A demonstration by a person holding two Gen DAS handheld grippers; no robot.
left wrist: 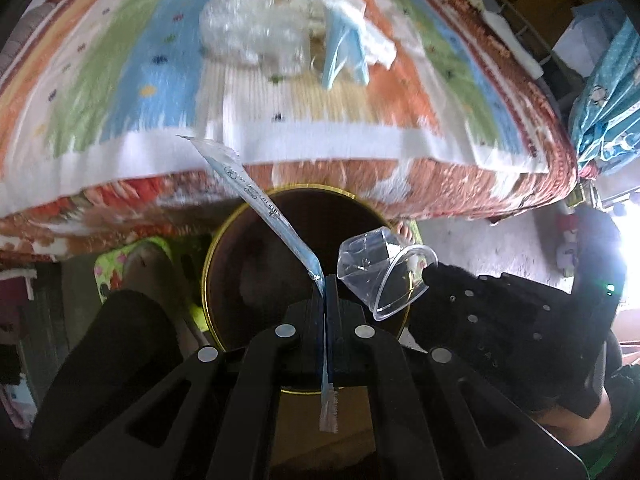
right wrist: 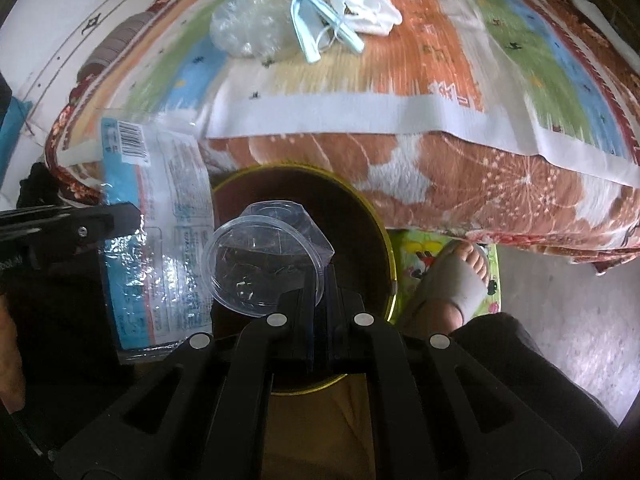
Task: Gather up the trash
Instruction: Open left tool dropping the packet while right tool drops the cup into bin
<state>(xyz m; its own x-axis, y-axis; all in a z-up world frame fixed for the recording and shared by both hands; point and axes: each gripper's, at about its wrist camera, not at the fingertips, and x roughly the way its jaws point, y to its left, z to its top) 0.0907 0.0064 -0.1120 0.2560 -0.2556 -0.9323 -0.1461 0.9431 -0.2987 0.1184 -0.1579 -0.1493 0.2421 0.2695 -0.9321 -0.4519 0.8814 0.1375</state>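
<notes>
Your left tool clamps a plastic wrapper and your right tool a clear cup, above the bin; bed at twelve o'clock.

Counts from my feeds: two grippers, left gripper and right gripper. One bin with a gold rim. One clear plastic cup. One flat plastic wrapper with a barcode. On the bed: one crumpled clear bag, one blue face mask, one white crumpled piece (maybe more scraps behind, too blurred to count). Two feet in slippers, one per view.
</notes>
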